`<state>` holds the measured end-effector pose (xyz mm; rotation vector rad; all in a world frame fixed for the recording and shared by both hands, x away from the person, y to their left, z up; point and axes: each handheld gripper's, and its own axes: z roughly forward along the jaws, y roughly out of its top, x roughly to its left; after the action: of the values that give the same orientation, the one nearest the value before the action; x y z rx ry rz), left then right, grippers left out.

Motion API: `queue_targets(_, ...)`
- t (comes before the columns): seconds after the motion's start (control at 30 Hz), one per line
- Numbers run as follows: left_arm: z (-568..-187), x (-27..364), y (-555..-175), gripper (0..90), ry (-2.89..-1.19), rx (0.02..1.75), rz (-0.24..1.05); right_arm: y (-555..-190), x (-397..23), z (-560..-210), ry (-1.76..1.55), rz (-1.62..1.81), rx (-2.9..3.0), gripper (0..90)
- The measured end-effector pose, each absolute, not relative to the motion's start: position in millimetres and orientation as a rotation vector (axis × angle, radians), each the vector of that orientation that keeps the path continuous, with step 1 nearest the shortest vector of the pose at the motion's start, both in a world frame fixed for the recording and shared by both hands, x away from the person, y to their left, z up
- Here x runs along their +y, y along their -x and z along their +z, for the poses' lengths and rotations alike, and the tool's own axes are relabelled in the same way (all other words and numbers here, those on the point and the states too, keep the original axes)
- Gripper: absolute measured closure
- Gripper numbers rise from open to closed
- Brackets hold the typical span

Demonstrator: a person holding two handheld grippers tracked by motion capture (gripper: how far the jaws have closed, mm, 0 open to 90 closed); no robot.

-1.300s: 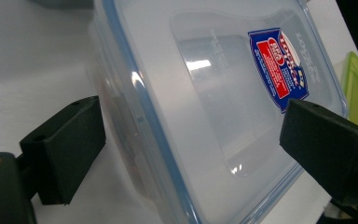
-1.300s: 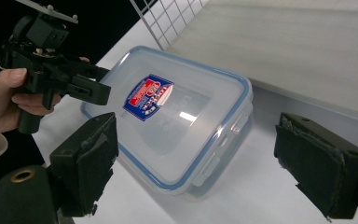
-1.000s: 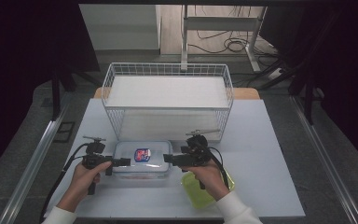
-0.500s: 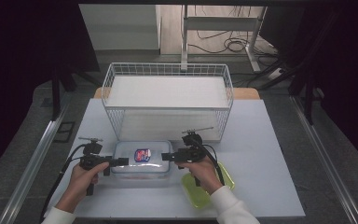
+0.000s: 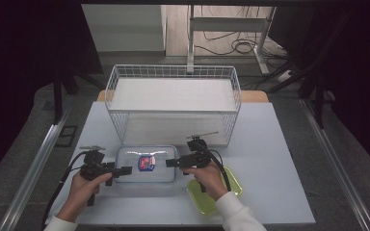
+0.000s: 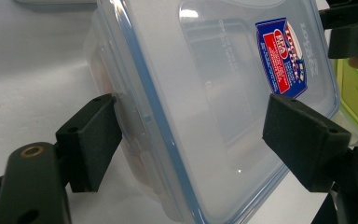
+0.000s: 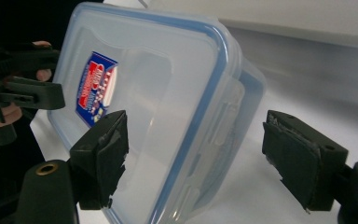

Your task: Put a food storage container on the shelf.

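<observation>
Lying flat on the table [image 5: 279, 144], just before the wire basket [image 5: 173, 96]: one clear box [image 5: 144, 163] with blue-rimmed lid and red-blue label [image 5: 147, 162]. Left gripper [image 5: 125, 171] — held level in the left hand [image 5: 82, 185], pointing inward at the box's left end; jaws spread, astride the lid edge, one pad [image 6: 93, 140] touching the side latch, the other above the lid. Right gripper [image 5: 172, 162] — level in the right hand [image 5: 207, 178], facing the left one across the box; jaws apart, straddling the right end, far pad [image 7: 298, 158] clear of it. Both jaws have just been closing; neither clamps. Green lid [image 5: 229, 190] lies under the right wrist.
</observation>
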<state>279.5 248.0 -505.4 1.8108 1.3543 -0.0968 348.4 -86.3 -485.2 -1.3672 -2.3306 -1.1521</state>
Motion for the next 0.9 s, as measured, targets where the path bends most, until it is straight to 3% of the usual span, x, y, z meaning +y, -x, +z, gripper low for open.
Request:
queue_targets(0.53, -507.3, 251.5, -274.7, 23.2, -1.787, 1.334, -0.095, -349.2, -77.2, -494.5, 1.311, -1.118, -2.291, 22.3)
queue_targets(0.57, -507.6, 251.6, -274.9, 23.1, -1.783, 1.339, -0.099, -346.8, -79.9, -491.1, 1.321, -1.140, -2.299, 30.3)
queue_targets(0.6, -507.6, 251.6, -274.9, 23.0, -1.783, 1.339, -0.099, -346.8, -79.9, -491.1, 1.321, -1.140, -2.299, 30.3)
queue_targets(0.63, -507.3, 251.4, -274.5, 23.0, -1.785, 1.335, -0.098, -343.8, -83.8, -486.5, 1.327, -1.167, -2.312, 38.1)
queue_targets(0.9, -502.8, 248.9, -266.3, 24.5, -1.820, 1.313, -0.047, -337.3, -90.8, -485.5, 1.307, -1.216, -2.291, 43.5)
